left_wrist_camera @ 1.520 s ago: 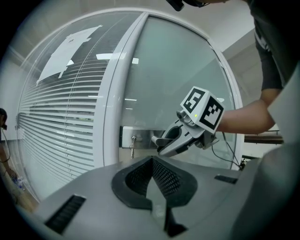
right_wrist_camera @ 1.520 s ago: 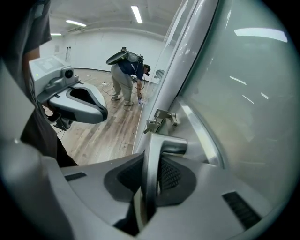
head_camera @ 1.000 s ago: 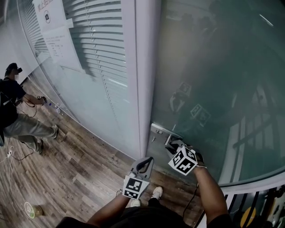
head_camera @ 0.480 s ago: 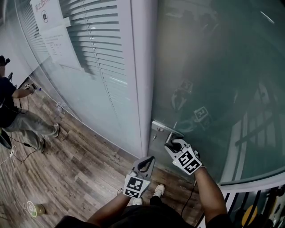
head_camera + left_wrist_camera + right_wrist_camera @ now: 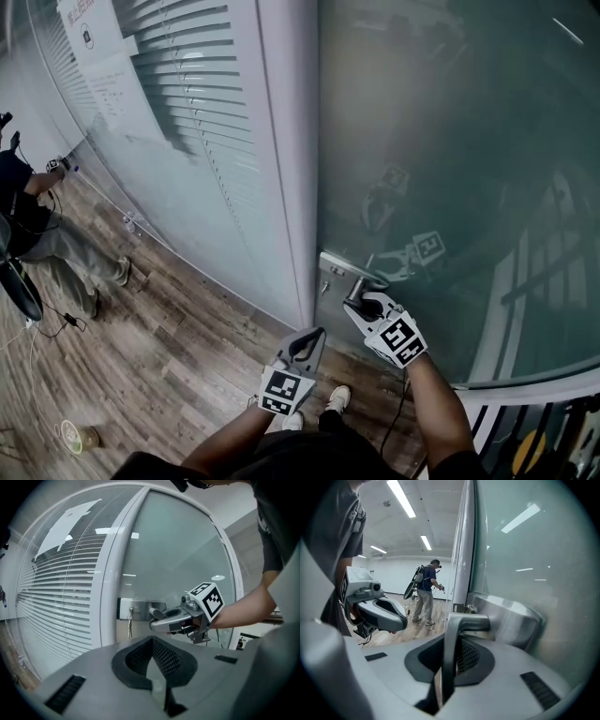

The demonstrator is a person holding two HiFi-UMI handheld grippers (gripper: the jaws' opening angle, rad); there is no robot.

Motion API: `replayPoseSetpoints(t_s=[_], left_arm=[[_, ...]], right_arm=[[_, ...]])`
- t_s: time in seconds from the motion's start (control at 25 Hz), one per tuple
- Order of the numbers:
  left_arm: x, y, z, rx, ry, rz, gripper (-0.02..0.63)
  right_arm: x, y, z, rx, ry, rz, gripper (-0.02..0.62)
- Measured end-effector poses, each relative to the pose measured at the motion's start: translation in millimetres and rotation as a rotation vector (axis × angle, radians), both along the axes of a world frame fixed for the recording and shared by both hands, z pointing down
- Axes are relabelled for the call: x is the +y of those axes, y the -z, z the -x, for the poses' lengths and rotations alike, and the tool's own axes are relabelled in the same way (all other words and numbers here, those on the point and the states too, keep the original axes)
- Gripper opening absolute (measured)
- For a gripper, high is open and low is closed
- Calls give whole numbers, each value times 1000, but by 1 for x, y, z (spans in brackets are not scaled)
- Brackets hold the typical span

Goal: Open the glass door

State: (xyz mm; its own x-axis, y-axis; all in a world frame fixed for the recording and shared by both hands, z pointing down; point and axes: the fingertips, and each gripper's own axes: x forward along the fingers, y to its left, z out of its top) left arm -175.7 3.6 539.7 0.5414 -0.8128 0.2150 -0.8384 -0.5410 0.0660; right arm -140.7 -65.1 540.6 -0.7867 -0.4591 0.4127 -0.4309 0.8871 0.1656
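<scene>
- right tool (image 5: 358, 302) is gripping the handle (image 5: 466, 620) at the left edge of the glass door (image 5: 450, 141).
- left tool (image 5: 312, 339) is hovering closed and empty nearby.
- keys (image 5: 130, 623) are hanging from the lock (image 5: 133, 611), beside the white post (image 5: 286, 159).

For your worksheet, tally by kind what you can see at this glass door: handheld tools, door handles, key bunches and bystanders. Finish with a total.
Handheld tools: 2 (left tool, right tool)
Door handle: 1
Key bunch: 1
Bystander: 1
Total: 5
</scene>
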Motion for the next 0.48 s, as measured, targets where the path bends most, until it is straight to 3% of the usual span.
replayPoseSetpoints(t_s=[0.48], left_arm=[[-29, 5, -16, 1, 27, -21, -2]], right_arm=[[-35, -3, -10, 17, -33, 4, 46]])
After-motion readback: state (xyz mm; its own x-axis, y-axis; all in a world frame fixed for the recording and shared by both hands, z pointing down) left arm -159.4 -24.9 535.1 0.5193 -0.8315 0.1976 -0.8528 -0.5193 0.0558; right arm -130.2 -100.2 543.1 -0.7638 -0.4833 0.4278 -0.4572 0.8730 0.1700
